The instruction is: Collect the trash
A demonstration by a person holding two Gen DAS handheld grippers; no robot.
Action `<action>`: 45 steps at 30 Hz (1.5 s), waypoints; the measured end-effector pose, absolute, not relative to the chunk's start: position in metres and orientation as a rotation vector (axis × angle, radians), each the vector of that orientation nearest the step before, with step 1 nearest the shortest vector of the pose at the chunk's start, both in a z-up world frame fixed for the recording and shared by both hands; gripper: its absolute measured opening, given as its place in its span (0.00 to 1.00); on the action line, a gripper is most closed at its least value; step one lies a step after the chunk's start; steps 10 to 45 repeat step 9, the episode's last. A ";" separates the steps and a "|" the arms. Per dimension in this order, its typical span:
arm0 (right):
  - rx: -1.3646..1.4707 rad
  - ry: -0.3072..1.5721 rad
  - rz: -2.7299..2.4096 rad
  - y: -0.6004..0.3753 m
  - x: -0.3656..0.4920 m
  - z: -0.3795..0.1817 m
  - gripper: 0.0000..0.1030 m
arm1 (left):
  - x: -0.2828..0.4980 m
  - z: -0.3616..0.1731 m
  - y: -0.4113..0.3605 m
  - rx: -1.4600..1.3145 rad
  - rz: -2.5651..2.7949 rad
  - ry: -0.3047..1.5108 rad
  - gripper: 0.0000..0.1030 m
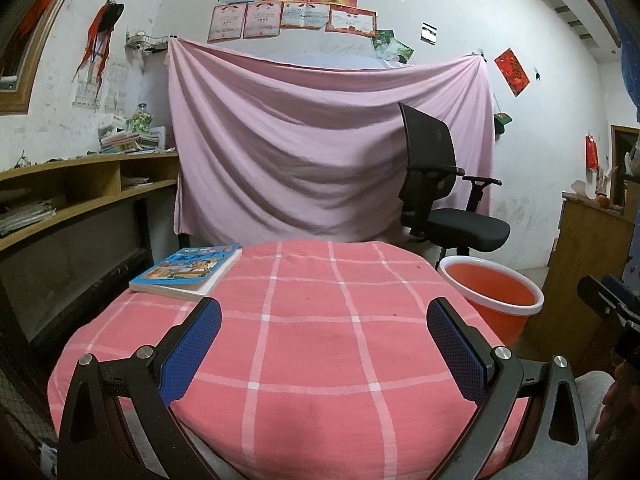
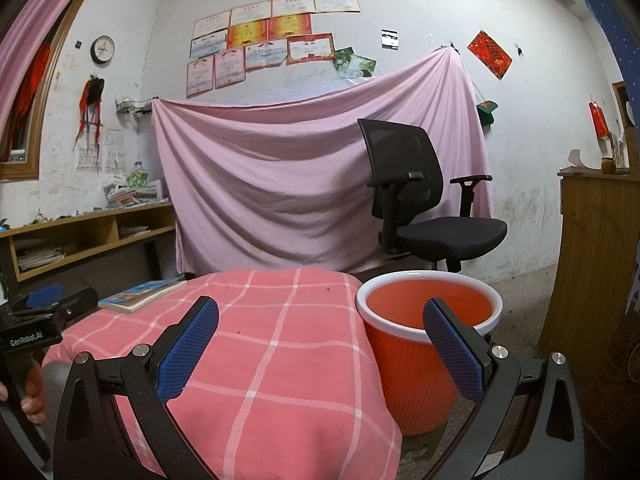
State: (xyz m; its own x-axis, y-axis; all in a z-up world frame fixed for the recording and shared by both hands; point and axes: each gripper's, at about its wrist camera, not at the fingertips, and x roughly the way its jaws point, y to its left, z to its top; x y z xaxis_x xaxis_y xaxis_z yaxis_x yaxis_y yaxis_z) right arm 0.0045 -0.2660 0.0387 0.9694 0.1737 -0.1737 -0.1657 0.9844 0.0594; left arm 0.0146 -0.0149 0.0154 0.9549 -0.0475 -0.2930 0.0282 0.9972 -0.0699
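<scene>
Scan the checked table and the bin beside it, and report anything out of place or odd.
No trash shows anywhere. The table carries only a book at its far left corner, overhanging the edge. The orange bin beside it looks empty. Both grippers' jaws are open and empty.

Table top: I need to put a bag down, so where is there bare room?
Most of the checked cloth is free: the whole middle and near part, between the book at the far left corner and the orange bucket beside the right edge. Both grippers, left and right, are open and hold nothing.
</scene>
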 end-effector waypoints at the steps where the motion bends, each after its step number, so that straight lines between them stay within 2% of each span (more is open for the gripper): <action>1: 0.045 0.180 0.172 -0.266 0.004 0.039 1.00 | 0.015 0.015 -0.014 -0.065 -0.038 0.300 0.98; 45: 0.050 0.197 0.178 -0.263 0.005 0.030 1.00 | 0.019 0.012 -0.015 -0.059 -0.038 0.311 0.98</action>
